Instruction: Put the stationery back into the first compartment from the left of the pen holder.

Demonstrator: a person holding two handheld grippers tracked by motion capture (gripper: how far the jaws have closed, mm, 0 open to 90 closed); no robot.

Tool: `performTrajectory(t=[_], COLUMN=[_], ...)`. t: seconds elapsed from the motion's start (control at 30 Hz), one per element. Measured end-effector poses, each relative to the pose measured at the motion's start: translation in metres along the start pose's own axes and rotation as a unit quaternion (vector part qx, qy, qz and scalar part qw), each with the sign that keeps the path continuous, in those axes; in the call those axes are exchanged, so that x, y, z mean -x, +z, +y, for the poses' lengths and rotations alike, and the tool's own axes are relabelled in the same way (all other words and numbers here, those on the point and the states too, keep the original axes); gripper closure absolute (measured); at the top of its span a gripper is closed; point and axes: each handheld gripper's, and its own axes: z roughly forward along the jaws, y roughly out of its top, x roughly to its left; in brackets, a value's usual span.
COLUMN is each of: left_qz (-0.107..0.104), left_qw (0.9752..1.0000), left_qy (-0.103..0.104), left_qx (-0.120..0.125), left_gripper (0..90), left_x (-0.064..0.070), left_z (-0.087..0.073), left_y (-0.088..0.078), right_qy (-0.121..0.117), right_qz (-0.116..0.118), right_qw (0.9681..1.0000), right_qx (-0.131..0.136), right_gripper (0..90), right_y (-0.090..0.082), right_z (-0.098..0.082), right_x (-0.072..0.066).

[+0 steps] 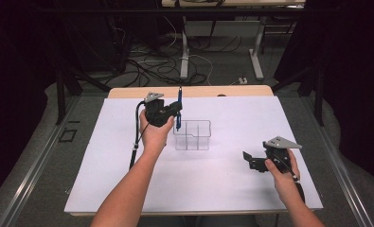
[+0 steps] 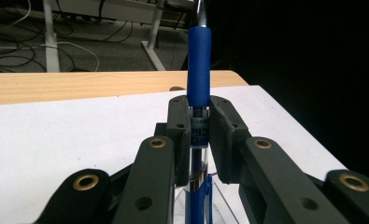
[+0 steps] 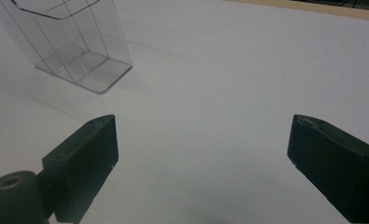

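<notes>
One clear plastic organiser (image 1: 192, 135), divided into compartments whose exact count is hard to make out through the transparent walls; its top is cut off in the right gripper view. One blue pen (image 2: 198, 74), upright, just above the organiser's left edge; its upper tip runs out of the left gripper view and its lower end is hidden behind the jaws; a label on the barrel is partly covered, letters reading roughly "CIC", otherwise illegible. Left gripper (image 1: 175, 112): jaws clamped tight on the pen's barrel below the blue grip. Right gripper (image 1: 249, 160): jaws spread wide, nothing between them, well to the right of the organiser over one white table sheet (image 1: 232, 118)
</notes>
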Motion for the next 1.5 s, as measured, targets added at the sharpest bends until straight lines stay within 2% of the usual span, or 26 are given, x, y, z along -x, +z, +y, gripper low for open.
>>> performTrajectory(t=[0.07, 0.23, 0.3, 0.43, 0.63, 0.7, 0.9, 1.03, 1.23, 1.37, 1.5], left_qz=[0.000, 0.000, 0.000, 0.000, 0.003, 0.004, 0.005, -0.003, -0.008, -0.006, -0.007], left_qw=[1.0000, 1.0000, 1.0000, 1.0000, 1.0000, 1.0000, 0.9999, 1.0000, 1.0000, 0.9998, 0.9998], left_qy=[0.000, 0.001, -0.001, -0.002, -0.002, -0.002, -0.001, -0.002, 0.000, 0.016, 0.015], left_qx=[-0.002, -0.005, -0.003, -0.005, -0.004, -0.005, -0.012, -0.006, 0.004, 0.010, 0.013], left_gripper=[78.8, 78.8, 78.8, 78.8, 78.8, 78.8, 78.6, 78.0, 69.9, 63.2, 60.1], left_x=[0.001, 0.001, 0.000, -0.001, -0.003, -0.004, -0.007, -0.006, -0.003, -0.003, -0.003], left_z=[-0.001, -0.002, -0.005, -0.009, -0.016, -0.018, -0.022, -0.021, -0.019, -0.017, -0.015], left_y=[0.002, 0.004, 0.004, 0.005, 0.004, 0.004, 0.002, 0.001, -0.004, -0.010, -0.014], right_qy=[0.006, -0.004, 0.002, -0.003, 0.000, -0.007, -0.007, -0.009, -0.011, -0.007, -0.010], right_qz=[0.003, 0.002, 0.005, 0.003, 0.018, 0.019, 0.022, 0.020, 0.020, 0.016, 0.014], right_qw=[1.0000, 1.0000, 1.0000, 1.0000, 0.9998, 0.9997, 0.9995, 0.9995, 0.9995, 0.9997, 0.9997], right_qx=[-0.002, -0.002, -0.006, -0.005, -0.012, -0.016, -0.020, -0.021, -0.021, -0.020, -0.018], right_gripper=[8.2, 8.2, 8.2, 8.6, 11.6, 12.3, 12.9, 13.0, 13.0, 13.0, 13.1], right_y=[0.000, 0.001, 0.001, 0.001, 0.003, 0.004, 0.006, 0.006, 0.006, 0.005, 0.005], right_z=[0.000, 0.000, 0.000, 0.000, -0.001, -0.002, -0.003, -0.003, -0.003, -0.003, -0.003], right_x=[-0.001, -0.002, -0.003, -0.002, -0.004, -0.004, -0.006, -0.005, -0.005, -0.005, -0.004])
